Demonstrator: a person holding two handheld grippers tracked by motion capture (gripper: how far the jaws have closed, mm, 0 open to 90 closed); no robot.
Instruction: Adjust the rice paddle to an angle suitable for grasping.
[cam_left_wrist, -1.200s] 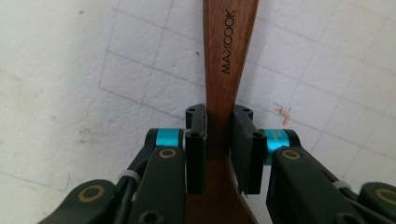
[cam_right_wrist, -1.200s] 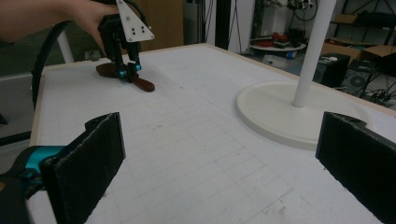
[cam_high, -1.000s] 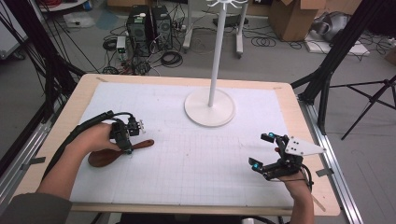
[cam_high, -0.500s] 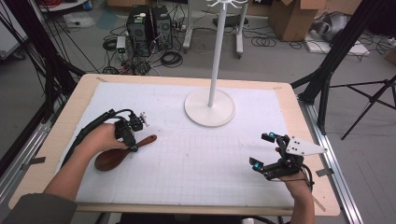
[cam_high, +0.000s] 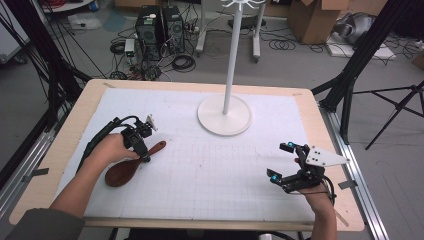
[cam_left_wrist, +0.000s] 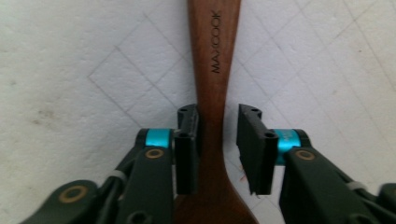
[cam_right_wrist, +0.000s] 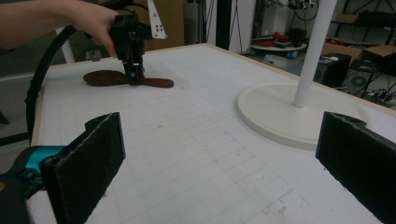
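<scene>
White gridded matting covers the counter (cam_high: 210, 180), with floor clutter of cables and computer cases beyond it at twelve o'clock. A white stand (cam_high: 225, 114) rises from a round base toward the far middle, at about one o'clock from the counter's centre.

At nine o'clock lies the spoon (cam_high: 131, 166), a dark wooden one, flat on the mat with its bowl toward the person and its handle pointing out toward the stand. The left tool (cam_high: 143, 150) stands over the neck of it. In the left gripper view the spoon (cam_left_wrist: 215, 74) runs up between the jaws: one pad sits against the wood, the other stands a little off it with mat showing in the gap. The jaws have just been opening, so the grip looks let go, though the view is too close to be sure the near pad bears no pressure. The right gripper view shows the spoon (cam_right_wrist: 126, 79) resting on the mat under that tool (cam_right_wrist: 134, 73).

The right tool (cam_high: 287, 165), at four o'clock, hangs idle with its jaws spread wide and nothing between them, well apart from the spoon and the stand.

As a judgement, the spoon seems set down or not yet lifted. Whatever is meant with the stand remains to be done, and the right hand has no part in it so far.
</scene>
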